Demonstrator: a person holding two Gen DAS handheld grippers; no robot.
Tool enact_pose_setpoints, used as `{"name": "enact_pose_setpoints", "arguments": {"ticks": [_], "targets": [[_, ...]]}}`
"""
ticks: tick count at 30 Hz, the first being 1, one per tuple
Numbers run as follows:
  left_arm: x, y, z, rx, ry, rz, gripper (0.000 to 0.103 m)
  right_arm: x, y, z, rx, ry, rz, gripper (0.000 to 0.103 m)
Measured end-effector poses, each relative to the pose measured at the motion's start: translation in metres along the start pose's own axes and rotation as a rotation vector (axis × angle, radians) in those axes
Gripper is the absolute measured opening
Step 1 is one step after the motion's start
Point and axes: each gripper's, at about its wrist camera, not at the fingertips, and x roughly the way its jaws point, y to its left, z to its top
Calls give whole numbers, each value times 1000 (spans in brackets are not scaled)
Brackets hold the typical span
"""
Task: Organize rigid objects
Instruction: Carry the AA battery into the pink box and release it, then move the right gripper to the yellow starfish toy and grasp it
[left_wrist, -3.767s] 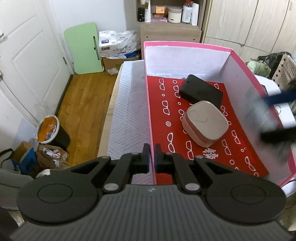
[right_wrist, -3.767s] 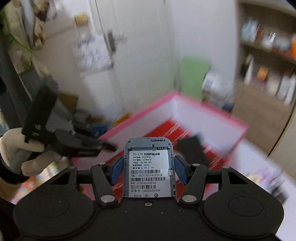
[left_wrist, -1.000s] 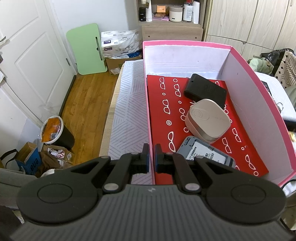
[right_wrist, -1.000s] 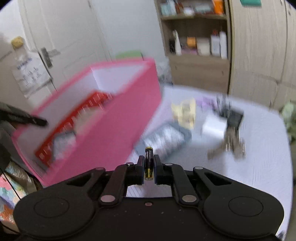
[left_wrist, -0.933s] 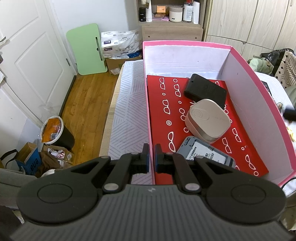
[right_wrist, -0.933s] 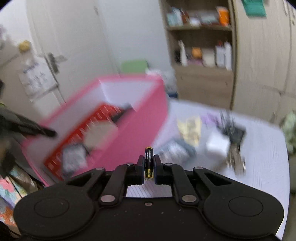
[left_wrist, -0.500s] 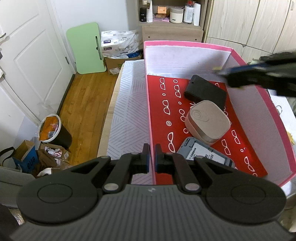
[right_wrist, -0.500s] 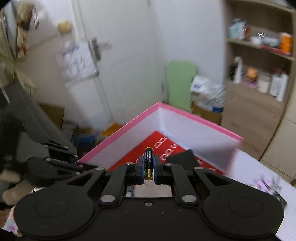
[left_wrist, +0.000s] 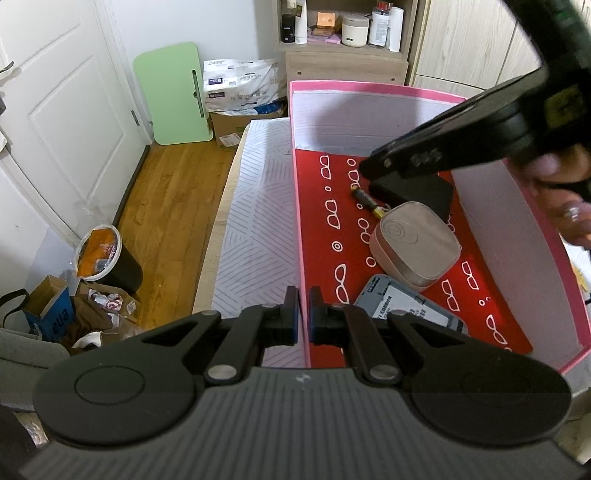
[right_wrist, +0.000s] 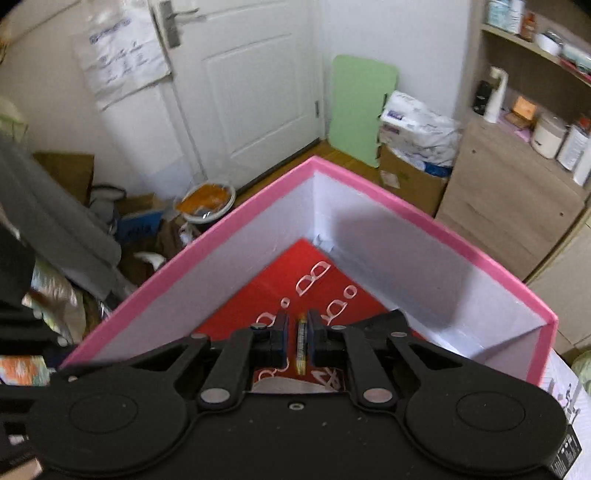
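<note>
A pink box with a red patterned floor holds a black case, a beige rounded case, a grey router and a black-and-gold battery lying on the floor beside the black case. My right gripper reaches into the box just above the battery. In the right wrist view the battery shows in the narrow gap between the slightly parted jaws of the right gripper, over the box floor. My left gripper is shut and empty at the box's near-left wall.
The box stands on a striped white cloth. To the left are wooden floor, a white door, a green board and a bin. A shelf unit stands behind the box.
My right gripper carried the battery from the table over into the box and lowered it. The battery now lies on the red floor and the jaws have parted slightly. The left gripper stayed still.
</note>
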Motion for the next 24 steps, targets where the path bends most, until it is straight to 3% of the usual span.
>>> {"name": "enact_pose_setpoints", "arguments": {"ticks": [7,11,19,24], "targets": [[-1,-1,-1,1,-1,4,5,-72,-15,-21,58,-147,-8,26],[-1,0,0,-5,-1,3,5,-116,-26,-54,90,-204,-16,31],[-1,-1,0,8,-2,8,5,-150,-62,-137,180,-131,-111,39],[-1,-1,0,15,-3,10,5,-134,-97,-195,286,22,-169,39]]}}
